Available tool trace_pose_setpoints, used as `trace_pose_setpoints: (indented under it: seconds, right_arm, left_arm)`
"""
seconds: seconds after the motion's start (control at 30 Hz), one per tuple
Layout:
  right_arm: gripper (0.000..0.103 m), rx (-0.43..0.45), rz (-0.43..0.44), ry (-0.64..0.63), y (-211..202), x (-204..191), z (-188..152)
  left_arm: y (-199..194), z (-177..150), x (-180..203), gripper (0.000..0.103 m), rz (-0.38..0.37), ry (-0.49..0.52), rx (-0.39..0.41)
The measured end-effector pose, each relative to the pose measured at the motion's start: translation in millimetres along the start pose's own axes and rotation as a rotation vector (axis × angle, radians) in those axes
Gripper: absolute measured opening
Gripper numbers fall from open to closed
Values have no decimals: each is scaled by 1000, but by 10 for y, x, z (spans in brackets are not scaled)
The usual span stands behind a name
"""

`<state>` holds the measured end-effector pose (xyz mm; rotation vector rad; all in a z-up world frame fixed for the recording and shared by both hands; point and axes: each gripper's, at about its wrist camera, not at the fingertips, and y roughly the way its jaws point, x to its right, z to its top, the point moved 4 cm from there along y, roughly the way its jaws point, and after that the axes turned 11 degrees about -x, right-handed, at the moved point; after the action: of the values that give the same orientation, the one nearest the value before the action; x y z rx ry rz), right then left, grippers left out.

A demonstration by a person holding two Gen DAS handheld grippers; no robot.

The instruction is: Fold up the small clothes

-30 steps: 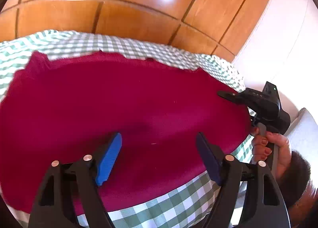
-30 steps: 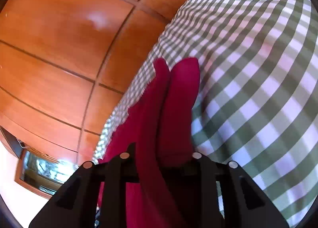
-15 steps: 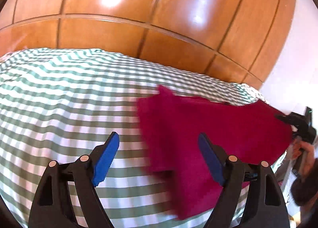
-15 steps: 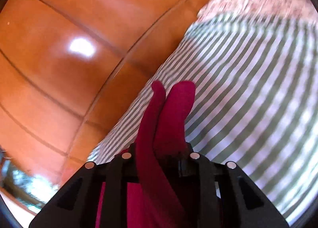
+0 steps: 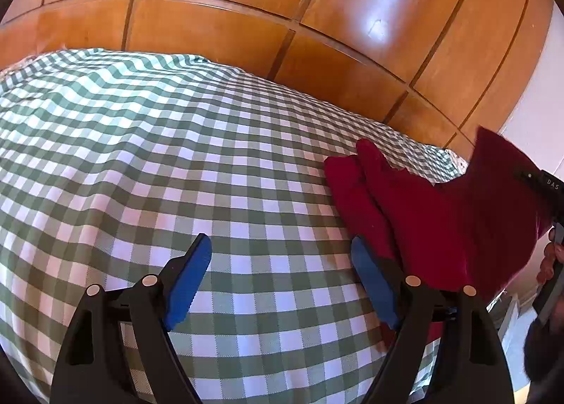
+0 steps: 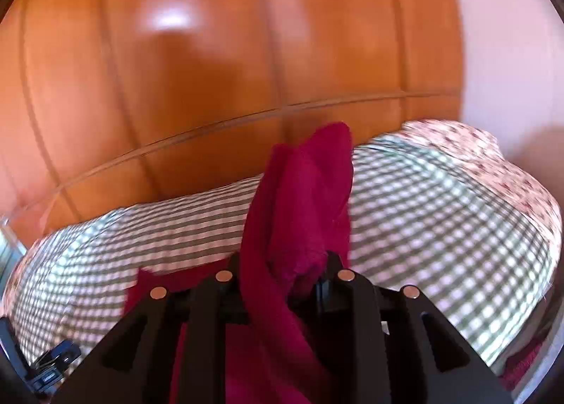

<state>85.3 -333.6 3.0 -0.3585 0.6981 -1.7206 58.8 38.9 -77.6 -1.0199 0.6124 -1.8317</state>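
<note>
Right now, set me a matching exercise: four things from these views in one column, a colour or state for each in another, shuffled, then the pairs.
Things:
1. left gripper
2. right gripper
3. cloth
4. bedspread

States:
A. green and white check
B. open, holding nothing
C. dark red, partly lifted
D. shut on the cloth

Pairs: 1-B, 2-D, 3-C, 4-A

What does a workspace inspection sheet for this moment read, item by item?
Surface: green checked cloth, wrinkled.
Job's things: red garment, bunched, partly lifted off the cloth.
Clutter: nothing seen.
Grippers: left gripper open, empty, over the cloth; right gripper shut on the garment.
Cables: nothing seen.
Surroundings: wooden panels behind; white wall to the right.
</note>
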Motion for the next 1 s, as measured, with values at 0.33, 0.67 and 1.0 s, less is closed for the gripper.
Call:
trace_pose_setpoints:
  seconds: [0.33,0.67,1.0]
  right_arm:
    - [22,-88,154,-145,223,-1014,-457]
    - [24,-283,283,-212,603,-1521,-1036]
    - [85,-300,593,-207,413,-1503,-1239]
  left_arm:
    - [24,-54,-187,81,-44,-105,-44]
    - [28,-47,-193,81,-53,-119,-53]
    - [-4,-25,-167,81,-70,-140,-55]
